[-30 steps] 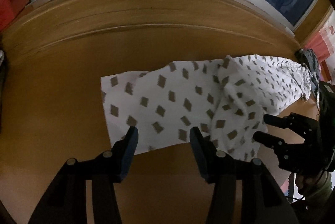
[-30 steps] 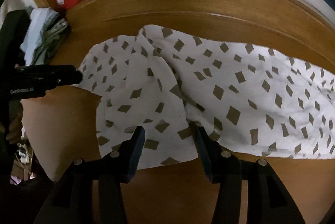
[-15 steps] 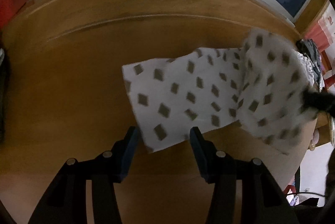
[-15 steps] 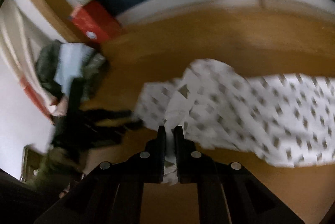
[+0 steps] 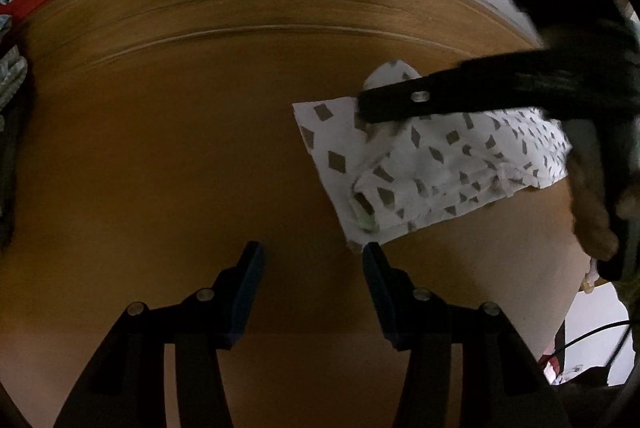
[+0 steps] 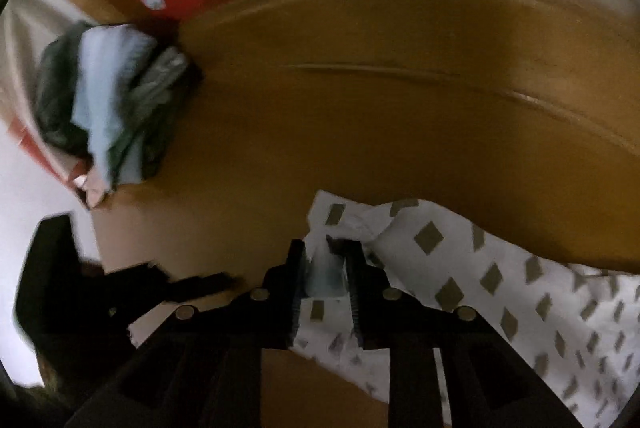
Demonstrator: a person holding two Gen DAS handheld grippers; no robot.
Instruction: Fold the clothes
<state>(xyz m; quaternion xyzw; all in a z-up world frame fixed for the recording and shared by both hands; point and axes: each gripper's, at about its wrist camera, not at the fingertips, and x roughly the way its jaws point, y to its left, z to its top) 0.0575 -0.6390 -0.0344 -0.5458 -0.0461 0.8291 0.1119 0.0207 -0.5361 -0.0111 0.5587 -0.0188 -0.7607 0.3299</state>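
Now the right gripper [image 6: 325, 270] pinches a corner of the thin, limp cloth [image 5: 436, 163] lying right on the table [image 5: 180, 147]; the left gripper [image 5: 312, 292] gapes empty. Edges suit gripping.

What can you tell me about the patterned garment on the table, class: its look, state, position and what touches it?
The patterned garment is thin white fabric printed with small grey-brown diamonds. It lies rumpled and partly folded over itself on the wooden table, toward the right of the left wrist view. The right gripper is shut on a bunched edge; the left gripper is open, beside its near corner.
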